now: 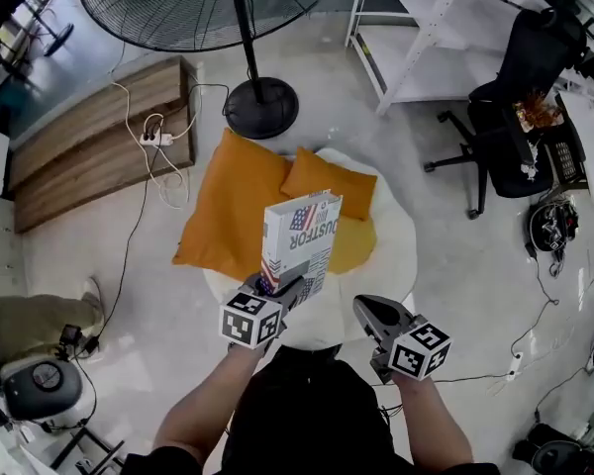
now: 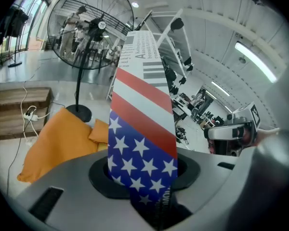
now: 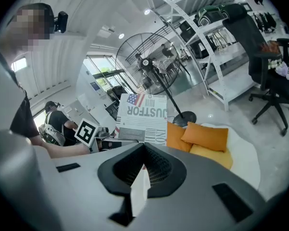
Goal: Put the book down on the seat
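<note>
Setting: pale concrete floor [image 1: 455,265], with a round white seat [image 1: 398,240] at centre. Two orange cushions are noted on the seat: a large one [image 1: 228,206] overhanging its left edge and a smaller one [image 1: 329,181] lying towards the back. Bare white surface is left along the seat's right side and near rim.

Surroundings: a floor fan [image 1: 260,107] is placed just behind the seat, a wooden bench [image 1: 89,151] with a power strip [image 1: 156,139] to the left, white shelving [image 1: 416,47] and a black office chair [image 1: 515,117] to the right rear. Open floor is seen between seat and chair.

The book [image 1: 299,237] is held upright, flag-printed cover outward, over the near part of the seat; no contact with the seat is seen. Its lower edge is clamped in the left gripper [image 1: 285,290], and in the left gripper view the stars and stripes are seen rising straight out from between the jaws.

The right gripper [image 1: 364,308] is held just right of the book, apart from it. Its jaws are drawn together, with nothing between them.
</note>
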{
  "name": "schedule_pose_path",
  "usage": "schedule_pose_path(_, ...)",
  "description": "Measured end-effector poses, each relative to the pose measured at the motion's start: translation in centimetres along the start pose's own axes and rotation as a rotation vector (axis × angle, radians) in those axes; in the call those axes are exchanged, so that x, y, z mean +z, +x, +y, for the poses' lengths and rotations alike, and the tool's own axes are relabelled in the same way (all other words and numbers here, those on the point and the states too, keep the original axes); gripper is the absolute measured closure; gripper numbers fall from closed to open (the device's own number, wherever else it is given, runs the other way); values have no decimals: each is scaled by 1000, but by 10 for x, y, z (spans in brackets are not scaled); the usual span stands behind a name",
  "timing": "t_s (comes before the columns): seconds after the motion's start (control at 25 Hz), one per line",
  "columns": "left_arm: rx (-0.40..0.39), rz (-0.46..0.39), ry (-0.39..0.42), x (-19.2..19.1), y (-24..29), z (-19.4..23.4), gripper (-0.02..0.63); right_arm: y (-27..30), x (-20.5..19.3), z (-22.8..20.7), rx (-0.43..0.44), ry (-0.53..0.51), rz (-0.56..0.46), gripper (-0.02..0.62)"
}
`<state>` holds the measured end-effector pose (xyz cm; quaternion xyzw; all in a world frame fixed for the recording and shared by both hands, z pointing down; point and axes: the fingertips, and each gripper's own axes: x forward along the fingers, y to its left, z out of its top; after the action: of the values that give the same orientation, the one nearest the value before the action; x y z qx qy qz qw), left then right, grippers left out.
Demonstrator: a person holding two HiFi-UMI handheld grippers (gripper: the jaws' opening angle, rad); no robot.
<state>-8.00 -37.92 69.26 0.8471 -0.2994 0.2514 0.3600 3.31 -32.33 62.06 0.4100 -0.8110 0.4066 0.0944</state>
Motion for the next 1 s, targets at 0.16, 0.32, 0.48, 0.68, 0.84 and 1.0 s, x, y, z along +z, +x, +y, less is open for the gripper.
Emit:
schedule_pose_path(0.16,6,31,-94,-19,40,22,446,17,-19,-25,-19,33,56,580)
schedule_pose_path(0.32,-2,75,-123,-40,75,42,446,32,-32,-42,-24,50,81,580)
schedule_pose_path(0.48,4,119,-144,-68,105,63,445,51,-53,-56,-9,52,129,580)
schedule_pose_path(0.68,20,174,-178,-104,141,85,445,82,-79,-88,8,47,165,580)
schedule_pose_path(0.84,11,223,-194,-142,168,94,445,108,-103,-111,4,63,176,580)
schedule_pose_path(1.0,1,280,-170,-178,195,110,445,131,-129,-118,37,74,196,580)
